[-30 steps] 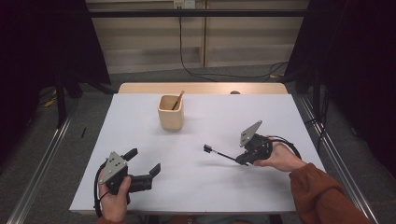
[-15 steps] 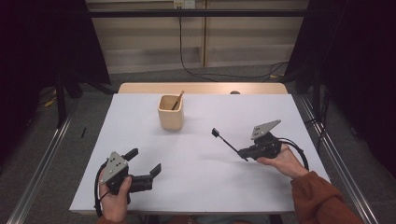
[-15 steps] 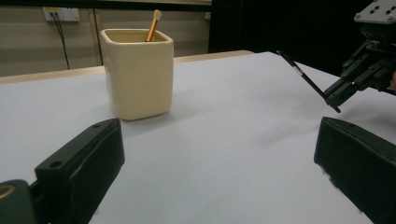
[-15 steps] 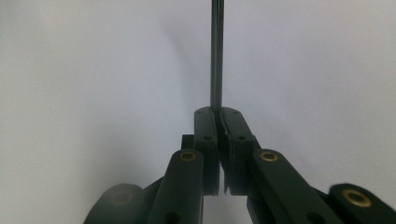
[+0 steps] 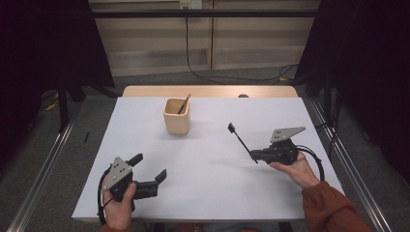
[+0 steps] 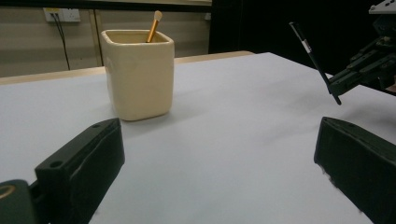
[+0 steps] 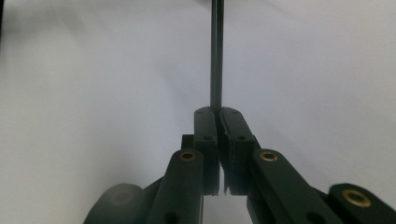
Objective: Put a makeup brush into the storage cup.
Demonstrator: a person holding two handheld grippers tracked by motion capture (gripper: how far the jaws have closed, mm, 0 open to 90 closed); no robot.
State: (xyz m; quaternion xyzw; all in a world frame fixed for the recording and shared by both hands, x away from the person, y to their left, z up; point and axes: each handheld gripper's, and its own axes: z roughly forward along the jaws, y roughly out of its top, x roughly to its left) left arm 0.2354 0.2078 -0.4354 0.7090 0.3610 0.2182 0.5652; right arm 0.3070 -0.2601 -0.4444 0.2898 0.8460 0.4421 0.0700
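Observation:
A cream square cup [image 5: 176,117] [image 6: 138,74] stands at the far middle of the white table, with a golden-handled stick [image 5: 184,103] [image 6: 154,25] leaning inside it. At the right, my right gripper [image 5: 254,155] [image 7: 219,114] is shut on the lower end of a thin black stick [image 5: 240,140] [image 7: 216,56] [image 6: 313,58]. The stick slants up and away toward the cup, with a small head at its tip. It is held above the table, well right of the cup. My left gripper [image 5: 150,166] [image 6: 219,172] rests near the front left, open, nothing between its jaws.
The white sheet [image 5: 208,193] covers the table, with a wooden strip [image 5: 212,91] at the far edge. Metal rails [image 5: 43,159] run along both sides on the floor. Cables [image 5: 203,72] lie behind the table. A person's orange sleeve [image 5: 329,208] enters at the bottom right.
My right hand has moved to the right with the black stick, and the stick's tip has swung up and away. The left gripper has stayed put.

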